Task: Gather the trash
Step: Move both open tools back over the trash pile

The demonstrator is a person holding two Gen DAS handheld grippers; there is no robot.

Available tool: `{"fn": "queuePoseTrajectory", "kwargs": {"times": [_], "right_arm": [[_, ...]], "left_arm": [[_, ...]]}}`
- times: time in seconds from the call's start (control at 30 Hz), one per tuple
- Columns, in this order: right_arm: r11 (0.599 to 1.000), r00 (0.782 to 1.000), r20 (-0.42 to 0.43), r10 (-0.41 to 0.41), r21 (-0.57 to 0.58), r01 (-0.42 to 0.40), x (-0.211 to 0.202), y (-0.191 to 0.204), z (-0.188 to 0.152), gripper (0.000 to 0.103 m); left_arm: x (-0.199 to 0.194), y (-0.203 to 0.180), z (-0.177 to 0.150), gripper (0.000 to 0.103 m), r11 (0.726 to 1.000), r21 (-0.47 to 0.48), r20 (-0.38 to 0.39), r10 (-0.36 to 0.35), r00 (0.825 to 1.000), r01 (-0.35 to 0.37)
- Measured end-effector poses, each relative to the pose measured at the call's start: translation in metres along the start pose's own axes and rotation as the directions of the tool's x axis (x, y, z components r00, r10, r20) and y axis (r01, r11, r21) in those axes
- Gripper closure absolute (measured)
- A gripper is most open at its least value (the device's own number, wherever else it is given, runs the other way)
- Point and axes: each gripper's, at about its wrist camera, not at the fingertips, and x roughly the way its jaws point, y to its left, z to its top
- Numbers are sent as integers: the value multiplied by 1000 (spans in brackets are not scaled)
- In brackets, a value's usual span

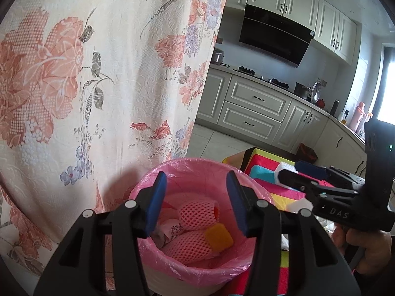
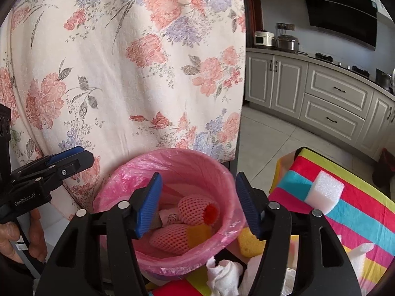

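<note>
In a kitchen beside a flowered curtain (image 2: 123,61), both grippers are hovering, jaws apart and empty, over the pink-lined bin (image 2: 172,167), while the remaining white foam block (image 2: 325,192) is lying on the striped table (image 2: 365,212), nearer the right gripper (image 2: 198,207) than the left gripper (image 1: 196,202).

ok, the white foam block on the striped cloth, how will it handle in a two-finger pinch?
The white foam block is likely very light for its size: its surface looks like open-cell packing foam. It probably squashes under the pads, so a firm close may dent it. Its flat faces on the striped cloth suggest it won't roll, though a nudge could slide it.
</note>
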Motion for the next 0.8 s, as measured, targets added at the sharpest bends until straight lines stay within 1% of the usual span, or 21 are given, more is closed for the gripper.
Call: {"fn": "queuePoseTrajectory", "kwargs": {"times": [0.2,0.37,0.4,0.47,0.57,0.8], "right_arm": [[999,999,21,-44,27,44,-22,-18,-9,41],[995,995,39,-90,44,89,-46,-32,-21,38],[994,994,43,-103,50,101,-52,-36,-25,37],[990,991,48,-126,65,123,-64,-45,-33,35],[984,986,50,-159,89,154,-82,-60,-47,32],[962,972,34,-232,156,224,-118,-98,-85,30]], "left_arm": [[-2,-10,-4,54,1000,2,0,-15,1000,15],[-3,-24,-9,54,999,10,-8,-33,999,33],[-4,-29,-10,54,999,13,-10,-38,999,38],[-5,-37,-12,51,999,16,-10,-47,999,47],[-6,-50,-17,51,998,25,-17,-62,998,62],[-6,-86,-29,51,993,62,-44,-94,995,97]]}}
